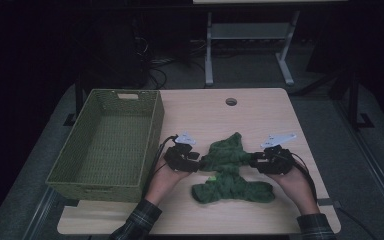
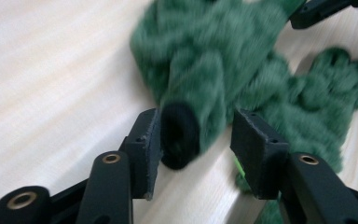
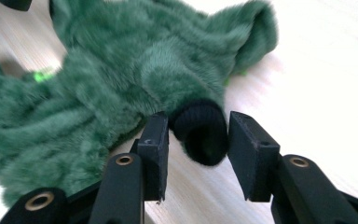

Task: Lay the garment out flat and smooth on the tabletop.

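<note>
a fuzzy green garment, a small fleece top or jumpsuit with black knit cuffs, lies spread on the light wooden table, near the person's edge and to the right of the woven green basket. one sleeve points toward each hand, and the lower part bunches toward the table's front edge. a bright green tag peeks out near its middle.

in the left gripper view one black cuff sits between the jaws of the left gripper, close against one pad with a clear gap to the other, so that gripper is released, not clamping. in the right gripper view the other cuff likewise lies between the jaws of the right gripper, with space on at least one side; it too is let go. from the high view the left gripper and right gripper flank the garment at sleeve level.

my reading is that the sleeves have been laid out flat and this is the release at the end of a spreading step, ahead of folding or of moving the garment to the basket. the next move likely calls for backing both grippers off the cuffs without dragging them, then choosing new grip points, perhaps a sleeve end to fold inward, pinching the thick pile firmly enough that it does not slip.
</note>
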The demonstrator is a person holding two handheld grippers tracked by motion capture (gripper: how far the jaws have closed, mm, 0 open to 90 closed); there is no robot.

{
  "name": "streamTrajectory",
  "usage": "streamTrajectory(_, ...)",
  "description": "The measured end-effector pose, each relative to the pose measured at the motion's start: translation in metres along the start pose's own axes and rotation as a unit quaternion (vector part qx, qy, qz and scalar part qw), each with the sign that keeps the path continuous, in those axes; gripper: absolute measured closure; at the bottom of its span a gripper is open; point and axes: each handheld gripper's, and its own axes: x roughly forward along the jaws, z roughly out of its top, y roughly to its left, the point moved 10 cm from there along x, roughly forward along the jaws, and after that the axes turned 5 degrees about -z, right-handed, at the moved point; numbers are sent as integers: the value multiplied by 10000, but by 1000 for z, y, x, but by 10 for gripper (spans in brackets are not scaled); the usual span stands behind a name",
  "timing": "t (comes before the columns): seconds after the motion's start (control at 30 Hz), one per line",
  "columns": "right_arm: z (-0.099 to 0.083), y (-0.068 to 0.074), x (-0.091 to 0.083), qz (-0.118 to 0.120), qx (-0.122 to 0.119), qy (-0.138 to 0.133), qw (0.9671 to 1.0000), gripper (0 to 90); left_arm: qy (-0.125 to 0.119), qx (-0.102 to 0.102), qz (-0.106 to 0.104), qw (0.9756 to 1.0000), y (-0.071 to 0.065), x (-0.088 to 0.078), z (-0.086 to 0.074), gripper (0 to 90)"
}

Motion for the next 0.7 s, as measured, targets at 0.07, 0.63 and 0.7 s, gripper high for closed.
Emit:
streamTrajectory(0.07,4,-2,-4,-31,4,-61,10000,585,-86,22,16,10000,1,-3,7,507)
streamTrajectory(0.63,61,-24,43,64,429,-10,9991,634,88,-107,119,9998,50,50,51,473)
streamTrajectory(0.7,60,-26,52,108,515,127,9985,633,123,-216,144,9996,54,58,49,470)
